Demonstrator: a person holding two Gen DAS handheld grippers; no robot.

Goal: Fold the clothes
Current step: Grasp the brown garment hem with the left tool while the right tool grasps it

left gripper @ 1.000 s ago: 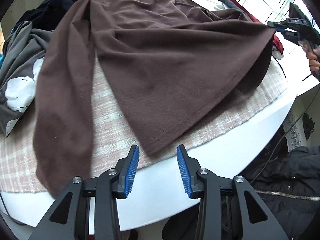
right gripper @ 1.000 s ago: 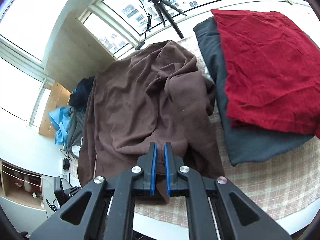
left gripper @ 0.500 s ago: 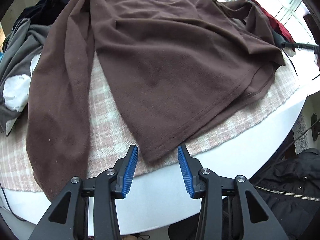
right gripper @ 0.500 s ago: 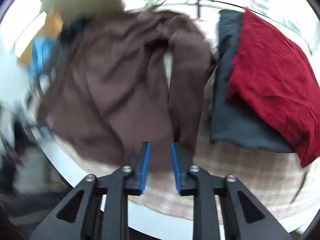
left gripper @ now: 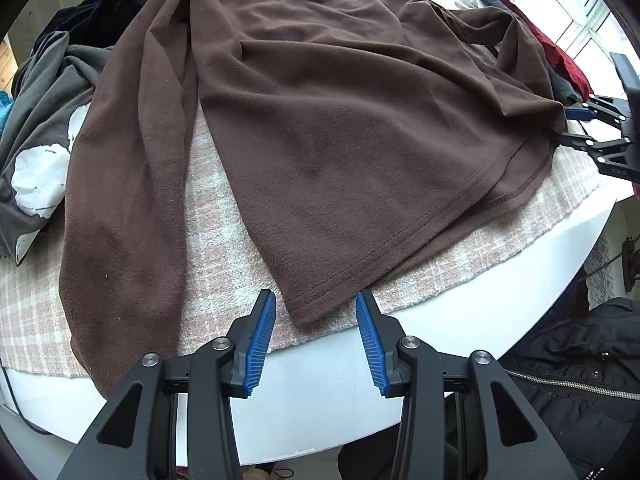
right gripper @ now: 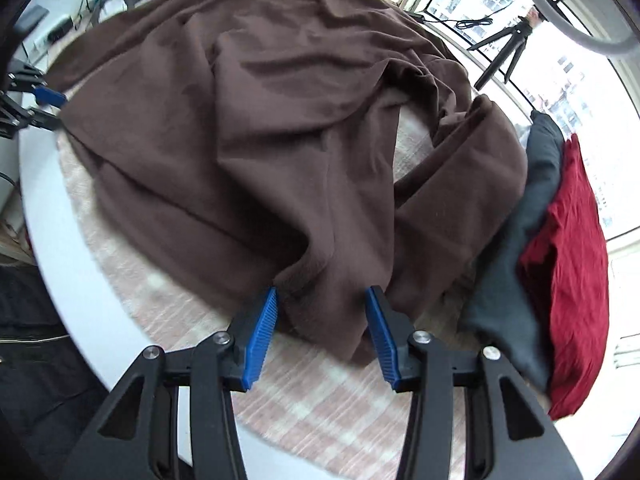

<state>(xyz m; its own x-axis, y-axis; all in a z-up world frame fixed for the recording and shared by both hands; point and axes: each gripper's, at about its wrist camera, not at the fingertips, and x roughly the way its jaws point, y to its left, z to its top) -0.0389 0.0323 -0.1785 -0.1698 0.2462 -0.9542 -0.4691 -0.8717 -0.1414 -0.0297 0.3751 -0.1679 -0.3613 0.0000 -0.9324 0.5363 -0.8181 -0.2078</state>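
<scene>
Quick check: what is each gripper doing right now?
Left gripper: open, holding nothing.
Right gripper: open; jaws just opened, brown fleece garment between them, not clamped.

No readable text, label, brand, number or sign is shown in either wrist view; nothing legible is carried by any cloth or surface.

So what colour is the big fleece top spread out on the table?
The fleece top is dark brown, clearest in the left wrist view.
</scene>
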